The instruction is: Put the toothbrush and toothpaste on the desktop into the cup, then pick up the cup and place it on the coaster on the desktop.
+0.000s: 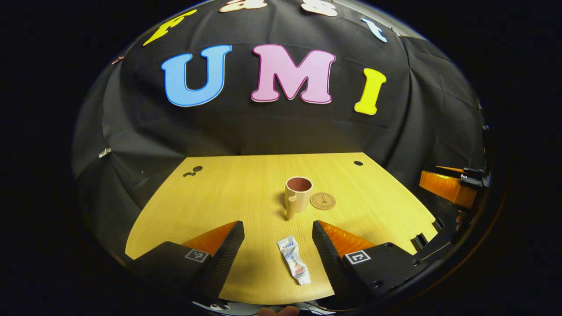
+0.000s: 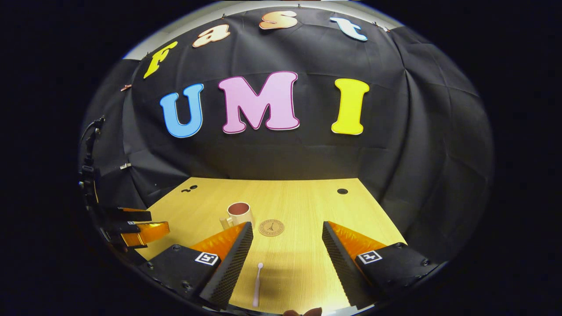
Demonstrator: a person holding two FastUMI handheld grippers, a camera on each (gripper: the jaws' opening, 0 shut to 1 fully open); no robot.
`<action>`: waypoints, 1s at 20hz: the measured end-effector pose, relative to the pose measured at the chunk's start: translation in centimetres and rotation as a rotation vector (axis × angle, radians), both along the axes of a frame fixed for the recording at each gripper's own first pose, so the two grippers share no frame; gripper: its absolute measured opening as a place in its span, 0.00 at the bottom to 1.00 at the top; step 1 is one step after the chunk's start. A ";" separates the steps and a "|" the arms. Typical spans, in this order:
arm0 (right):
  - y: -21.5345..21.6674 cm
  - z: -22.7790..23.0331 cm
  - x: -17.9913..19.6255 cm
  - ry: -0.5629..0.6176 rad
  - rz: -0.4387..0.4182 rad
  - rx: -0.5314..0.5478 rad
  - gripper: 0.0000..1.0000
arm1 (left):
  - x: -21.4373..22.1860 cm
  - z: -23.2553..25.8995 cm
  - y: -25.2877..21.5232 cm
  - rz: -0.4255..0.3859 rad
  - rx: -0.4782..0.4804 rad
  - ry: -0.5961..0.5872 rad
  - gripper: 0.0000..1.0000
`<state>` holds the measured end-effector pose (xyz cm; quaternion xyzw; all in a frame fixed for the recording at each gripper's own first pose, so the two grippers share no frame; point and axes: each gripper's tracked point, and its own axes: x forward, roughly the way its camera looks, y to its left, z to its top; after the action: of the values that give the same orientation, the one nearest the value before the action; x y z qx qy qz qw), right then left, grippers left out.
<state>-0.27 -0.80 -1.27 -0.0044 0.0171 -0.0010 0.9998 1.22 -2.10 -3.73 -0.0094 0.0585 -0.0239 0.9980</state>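
Worktop (image 1: 219, 193): pale wood grain, carrying every item listed here, with small dark holes near its far corners. Left gripper (image 1: 278, 239): held low over the near edge of the worktop, jaws released and spread wide, nothing between them touching either finger. Right gripper (image 2: 287, 239): likewise low over the near edge, jaws released and wide apart, gripping nothing; in the left gripper view this gripper also appears off to the far right of the left jaws, beyond the worktop's side edge. Cup (image 1: 298, 196): tan outside, reddish-brown inside, upright, handle turned toward the left gripper; it stands ahead of the left jaws, roughly on their centre line, and in the right gripper view it sits ahead and to the left, partly behind the tip of the left-hand finger. Toothpaste (image 1: 294, 260): small white tube, lying flat on the worktop in the gap between the left jaws, nearer the right-hand finger, clear of both. Coaster (image 1: 322, 201): round, brown, flat, just beside the cup on its right, not under it; in the right gripper view it lies straight ahead between the right jaws. Toothbrush (image 2: 257, 285): slim, pale, lying flat lengthwise between the right jaws, close to the left-hand finger, head pointing away.
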 end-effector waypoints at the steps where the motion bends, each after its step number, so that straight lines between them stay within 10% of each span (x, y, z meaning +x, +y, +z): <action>1: -0.1 -0.1 -0.1 0.005 -0.003 0.001 0.98 | 0.2 -1.1 -0.3 -0.004 -0.005 0.029 0.96; 20: -7.3 -3.0 0.2 0.117 -0.053 -0.063 0.97 | 10.0 -17.1 -2.4 0.004 -0.242 0.519 0.89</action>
<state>-0.08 -8.06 -4.29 -0.0352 0.0755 -0.0279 0.9961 11.17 -4.49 -20.87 -0.1346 0.3088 -0.0254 0.9412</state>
